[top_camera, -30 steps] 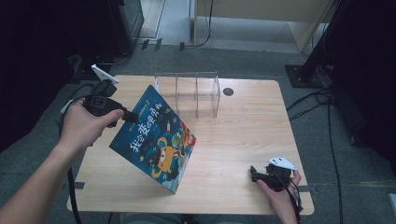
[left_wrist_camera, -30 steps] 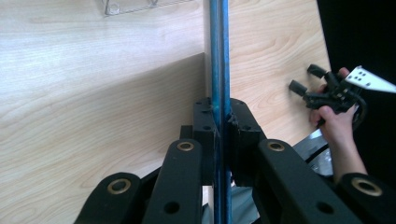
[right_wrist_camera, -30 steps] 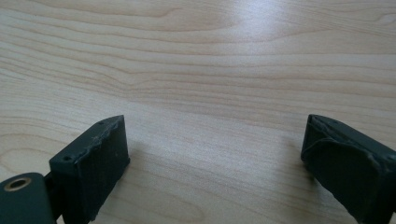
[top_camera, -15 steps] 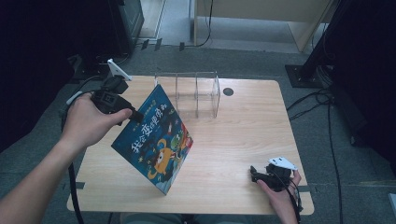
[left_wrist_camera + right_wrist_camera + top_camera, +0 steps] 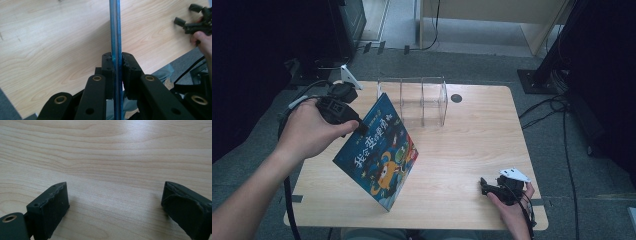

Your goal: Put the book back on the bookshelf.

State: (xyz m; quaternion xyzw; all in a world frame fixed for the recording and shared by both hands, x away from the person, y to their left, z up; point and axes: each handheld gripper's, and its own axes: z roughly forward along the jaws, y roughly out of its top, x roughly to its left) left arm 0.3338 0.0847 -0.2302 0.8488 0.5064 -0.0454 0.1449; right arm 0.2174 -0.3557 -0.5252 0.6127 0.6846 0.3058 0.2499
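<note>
A blue picture book (image 5: 379, 152) with cartoon figures and white characters on its cover hangs tilted above the left half of the wooden table (image 5: 472, 145), one corner down near the front edge. My left gripper (image 5: 358, 125) is shut on its upper edge. In the left gripper view the book's thin blue edge (image 5: 115, 30) runs straight up from between the two closed jaws. My right gripper (image 5: 483, 186) rests low at the table's front right, held by a hand, open with bare wood between its fingers (image 5: 50, 205).
A clear acrylic rack (image 5: 421, 100) with upright dividers stands at the back middle of the table. A small dark hole (image 5: 456, 98) sits in the tabletop to its right. Cables (image 5: 557, 107) lie on the grey floor beyond the right edge.
The left hand has lifted the book and carried it slightly right and toward the rack, standing it more upright. The right gripper has stayed in place.
</note>
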